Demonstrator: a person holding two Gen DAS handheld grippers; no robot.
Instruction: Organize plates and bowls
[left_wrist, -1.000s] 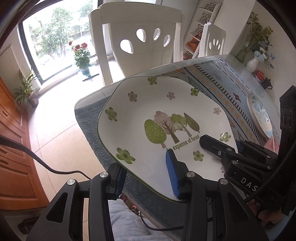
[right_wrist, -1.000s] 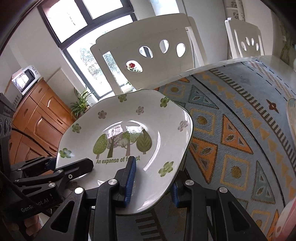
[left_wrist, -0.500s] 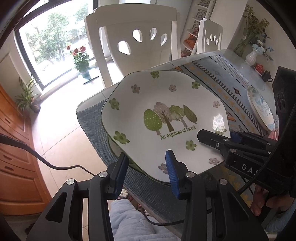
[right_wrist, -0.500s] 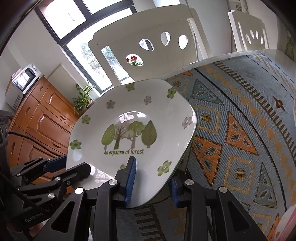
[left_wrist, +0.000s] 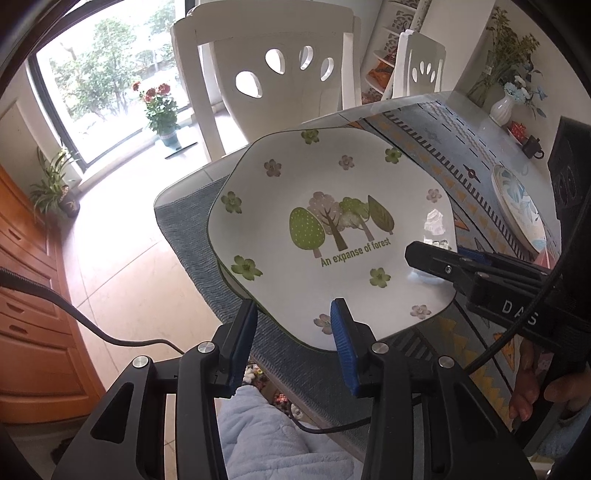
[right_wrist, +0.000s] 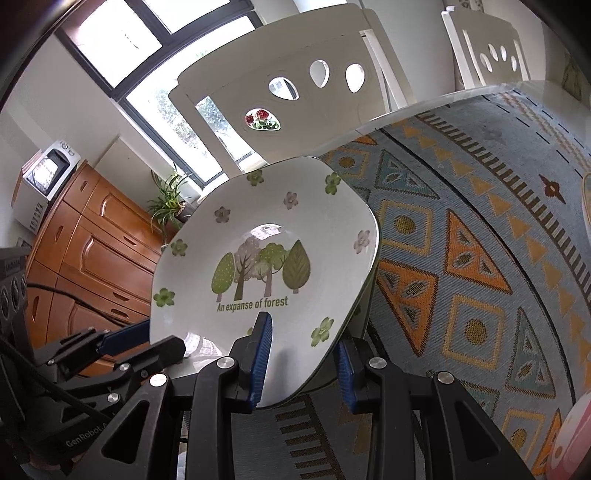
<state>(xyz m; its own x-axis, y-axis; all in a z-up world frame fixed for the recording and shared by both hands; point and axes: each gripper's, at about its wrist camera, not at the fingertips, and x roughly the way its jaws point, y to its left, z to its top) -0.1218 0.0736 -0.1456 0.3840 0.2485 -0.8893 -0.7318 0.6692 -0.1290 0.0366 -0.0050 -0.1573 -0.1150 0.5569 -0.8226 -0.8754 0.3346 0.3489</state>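
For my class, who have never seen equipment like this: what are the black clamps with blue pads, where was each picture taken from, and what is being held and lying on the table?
There is no robot here. A person holds a hand-operated clamp, called a gripper, in each hand, and a wide-angle camera on each one looks forward along its two fingers. One picture comes from the left gripper, the other from the right gripper. Each gripper also appears at the side of the other's picture.

Both grippers are clamped on the near edge of the same white forest-print plate, tilted above the edge of the table. The table wears a patterned tablecloth. Farther off lies a blue-patterned plate, and a white vase of flowers stands behind it. A white chair stands beyond the table.
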